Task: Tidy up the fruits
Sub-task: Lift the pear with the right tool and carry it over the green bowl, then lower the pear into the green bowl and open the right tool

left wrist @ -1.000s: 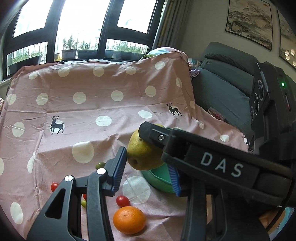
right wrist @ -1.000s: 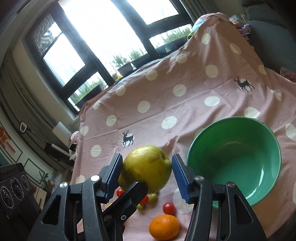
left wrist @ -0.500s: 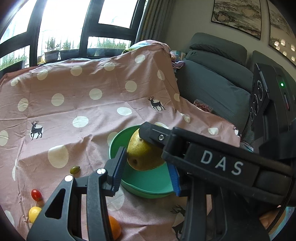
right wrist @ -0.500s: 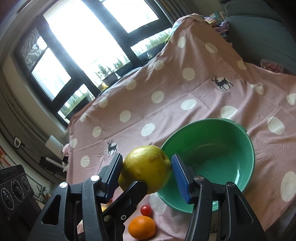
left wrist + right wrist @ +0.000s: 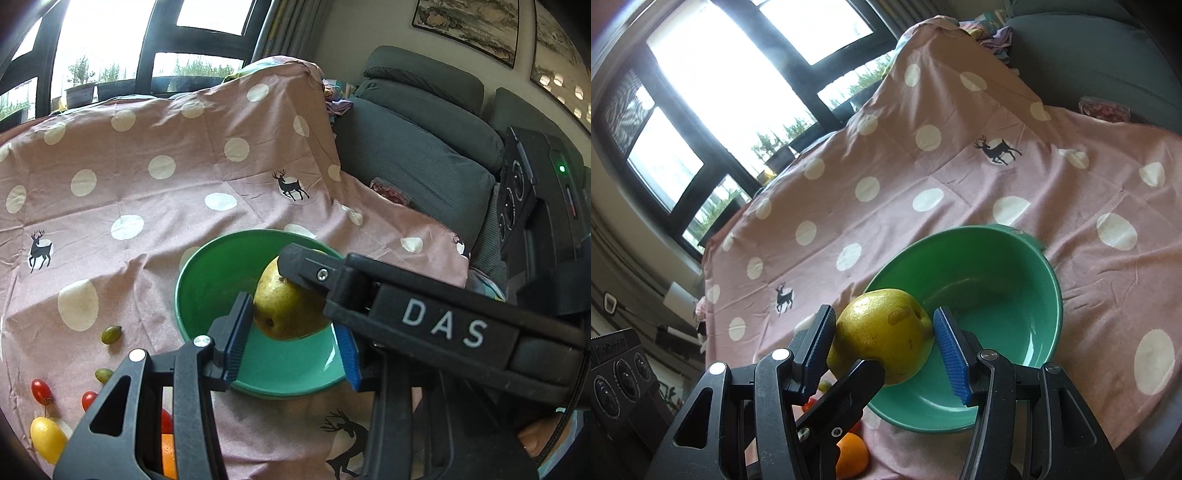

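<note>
A yellow-green pear (image 5: 882, 341) is clamped between the blue pads of my right gripper (image 5: 886, 349), held over the near rim of a green bowl (image 5: 1008, 280). In the left wrist view the pear (image 5: 284, 308) hangs above the bowl (image 5: 207, 280), with the right gripper's body, marked DAS, crossing in front. My left gripper (image 5: 291, 339) is open and empty, its jaws either side of the pear without gripping it. Loose fruit lies left of the bowl: two green grapes (image 5: 110, 334), cherry tomatoes (image 5: 40, 389), a yellow fruit (image 5: 47, 439) and an orange (image 5: 851, 456).
A pink polka-dot cloth with deer prints (image 5: 155, 206) covers the surface and rises over a hump at the back. A grey sofa (image 5: 417, 147) stands at the right. Windows are behind.
Both grippers have moved right with the pear, from above the loose fruit to above the green bowl. The pear stays clamped in the right gripper.
</note>
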A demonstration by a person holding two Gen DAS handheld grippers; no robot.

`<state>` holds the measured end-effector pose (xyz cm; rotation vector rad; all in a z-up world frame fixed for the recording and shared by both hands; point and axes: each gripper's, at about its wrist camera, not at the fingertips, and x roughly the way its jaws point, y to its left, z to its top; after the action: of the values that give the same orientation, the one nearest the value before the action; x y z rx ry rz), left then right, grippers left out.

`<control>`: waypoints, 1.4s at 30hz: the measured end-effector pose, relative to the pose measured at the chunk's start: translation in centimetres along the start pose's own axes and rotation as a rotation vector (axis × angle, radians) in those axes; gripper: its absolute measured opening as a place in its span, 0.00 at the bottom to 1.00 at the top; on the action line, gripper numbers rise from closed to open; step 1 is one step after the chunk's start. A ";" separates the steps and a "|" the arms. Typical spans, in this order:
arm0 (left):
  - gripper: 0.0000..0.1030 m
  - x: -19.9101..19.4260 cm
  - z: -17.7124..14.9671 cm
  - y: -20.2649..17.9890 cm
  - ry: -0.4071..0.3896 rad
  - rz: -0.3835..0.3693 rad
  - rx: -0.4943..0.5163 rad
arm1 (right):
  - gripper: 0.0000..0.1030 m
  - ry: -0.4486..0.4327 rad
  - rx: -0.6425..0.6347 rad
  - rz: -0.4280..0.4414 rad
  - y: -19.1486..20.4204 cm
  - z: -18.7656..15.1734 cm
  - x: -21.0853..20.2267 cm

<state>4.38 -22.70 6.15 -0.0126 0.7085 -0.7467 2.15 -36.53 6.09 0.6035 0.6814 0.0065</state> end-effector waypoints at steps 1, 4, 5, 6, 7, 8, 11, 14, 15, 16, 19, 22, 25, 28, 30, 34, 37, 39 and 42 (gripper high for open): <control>0.41 0.2 0.0 -0.1 0.004 -0.002 0.000 | 0.56 0.003 0.005 -0.005 -0.2 0.0 0.0; 0.41 0.5 -0.1 -0.1 0.011 -0.011 0.001 | 0.56 0.009 0.016 -0.015 -0.7 0.0 0.2; 0.41 0.7 -0.1 -0.1 0.014 -0.016 0.001 | 0.56 0.009 0.017 -0.018 -0.8 0.0 0.3; 0.41 0.8 -0.1 -0.1 0.019 -0.020 0.000 | 0.56 0.010 0.017 -0.022 -0.9 0.0 0.3; 0.41 1.0 -0.1 0.0 0.024 -0.024 -0.001 | 0.56 0.012 0.017 -0.026 -1.0 0.0 0.3; 0.41 1.1 -0.2 0.0 0.027 -0.027 -0.002 | 0.56 0.014 0.018 -0.030 -1.0 0.0 0.3; 0.41 1.6 -0.3 0.0 0.039 -0.033 -0.008 | 0.56 0.024 0.023 -0.039 -1.2 -0.2 0.6; 0.41 2.0 -0.3 -0.1 0.047 -0.038 -0.010 | 0.56 0.032 0.032 -0.046 -1.6 -0.1 0.8; 0.41 2.1 -0.4 -0.1 0.051 -0.041 -0.011 | 0.56 0.033 0.035 -0.047 -1.8 -0.2 0.8; 0.41 2.2 -0.4 -0.1 0.054 -0.043 -0.011 | 0.56 0.035 0.039 -0.051 -1.9 -0.2 0.9; 0.41 2.5 -0.4 -0.1 0.060 -0.049 -0.014 | 0.56 0.040 0.046 -0.061 -2.2 -0.2 1.0; 0.41 2.8 -0.5 -0.1 0.068 -0.050 -0.016 | 0.56 0.044 0.048 -0.065 -2.3 -0.3 1.1; 0.41 3.1 -0.6 0.1 0.079 -0.054 -0.024 | 0.56 0.053 0.052 -0.069 -2.4 -0.4 1.3; 0.41 3.3 -0.7 0.2 0.087 -0.057 -0.029 | 0.56 0.063 0.056 -0.077 -2.6 -0.4 1.6; 0.41 3.5 -0.7 0.3 0.091 -0.062 -0.032 | 0.56 0.067 0.058 -0.081 -2.7 -0.5 1.8; 0.41 3.7 -1.0 0.6 0.100 -0.079 -0.042 | 0.56 0.074 0.055 -0.098 -2.7 -0.6 1.8; 0.41 4.0 -1.0 0.7 0.110 -0.083 -0.045 | 0.56 0.079 0.057 -0.108 -2.8 -0.7 2.0; 0.41 4.1 -1.1 0.8 0.118 -0.083 -0.051 | 0.56 0.086 0.059 -0.111 -2.9 -0.7 2.1; 0.41 4.4 -1.2 0.9 0.127 -0.083 -0.058 | 0.56 0.099 0.062 -0.115 -3.1 -0.8 2.4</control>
<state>6.51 -24.55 2.45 -0.0478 0.8543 -0.8113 2.99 -38.17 2.53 0.6263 0.8139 -0.0928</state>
